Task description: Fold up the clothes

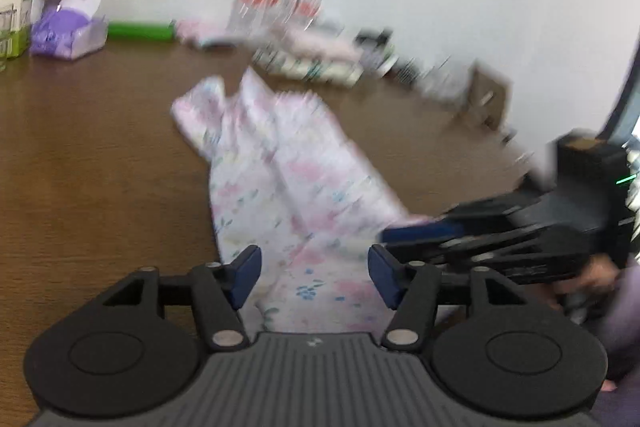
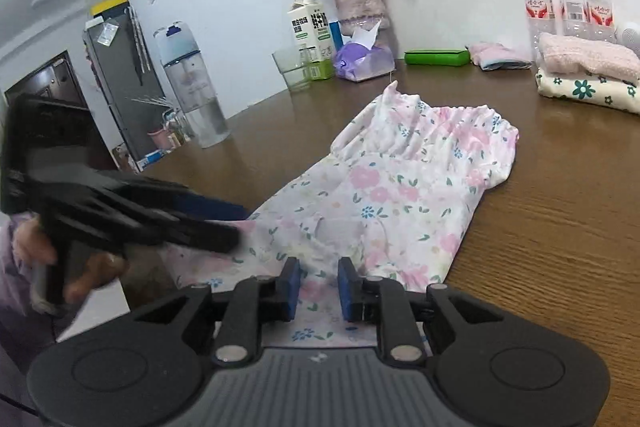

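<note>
Soft, thin, floppy floral pants [image 2: 400,195]; best pinched at near hem. Left gripper [image 1: 314,277] wide apart, right gripper [image 2: 319,289] apart, both gripping nothing.

black gripper [image 2: 318,287], blue pads [image 2: 290,287], lilac sleeve [image 2: 12,287]

**Pastel florals on dark wood**

My garment [image 2: 404,195] is white with pink flowers, small blue blossoms and green leaves. The surface [image 2: 560,219] is brown woodgrain. My hand-held gripper [image 2: 318,285] is black with blue pads [image 2: 290,285]. Behind sits a bright green box [image 2: 436,57].
</note>
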`<state>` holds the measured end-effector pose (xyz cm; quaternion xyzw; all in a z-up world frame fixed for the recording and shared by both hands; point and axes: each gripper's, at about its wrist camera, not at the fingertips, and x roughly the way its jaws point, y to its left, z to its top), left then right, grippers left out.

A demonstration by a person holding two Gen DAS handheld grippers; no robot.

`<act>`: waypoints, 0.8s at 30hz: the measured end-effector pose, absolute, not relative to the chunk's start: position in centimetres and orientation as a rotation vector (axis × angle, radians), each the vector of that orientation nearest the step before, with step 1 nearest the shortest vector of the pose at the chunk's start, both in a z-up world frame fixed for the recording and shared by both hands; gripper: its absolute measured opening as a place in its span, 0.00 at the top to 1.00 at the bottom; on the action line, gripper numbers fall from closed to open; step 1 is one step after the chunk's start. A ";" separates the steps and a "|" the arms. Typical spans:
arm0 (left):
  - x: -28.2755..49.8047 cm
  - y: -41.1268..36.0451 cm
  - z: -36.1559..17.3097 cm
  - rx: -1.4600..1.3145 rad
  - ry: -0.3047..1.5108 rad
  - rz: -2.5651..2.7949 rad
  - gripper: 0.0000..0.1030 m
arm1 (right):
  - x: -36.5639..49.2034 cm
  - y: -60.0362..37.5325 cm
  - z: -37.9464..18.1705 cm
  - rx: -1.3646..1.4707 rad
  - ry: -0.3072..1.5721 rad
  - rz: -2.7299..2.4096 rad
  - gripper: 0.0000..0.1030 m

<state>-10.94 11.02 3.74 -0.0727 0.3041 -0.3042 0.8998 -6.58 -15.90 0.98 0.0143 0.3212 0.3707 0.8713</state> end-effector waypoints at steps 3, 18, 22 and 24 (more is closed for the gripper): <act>-13.7 10.2 5.2 -0.035 0.569 -0.781 0.32 | -6.2 -15.9 0.8 0.034 0.680 0.780 0.81; -9.1 11.0 3.3 -0.027 0.788 -0.957 0.21 | -12.8 -13.5 1.8 -0.786 0.389 1.057 0.55; -11.1 9.3 3.7 0.175 0.736 -0.898 0.06 | -9.9 -14.1 2.1 -0.640 0.468 1.105 0.93; -12.7 7.6 3.7 0.316 0.634 -0.879 0.06 | -8.5 -15.2 3.1 -0.517 0.526 1.172 0.95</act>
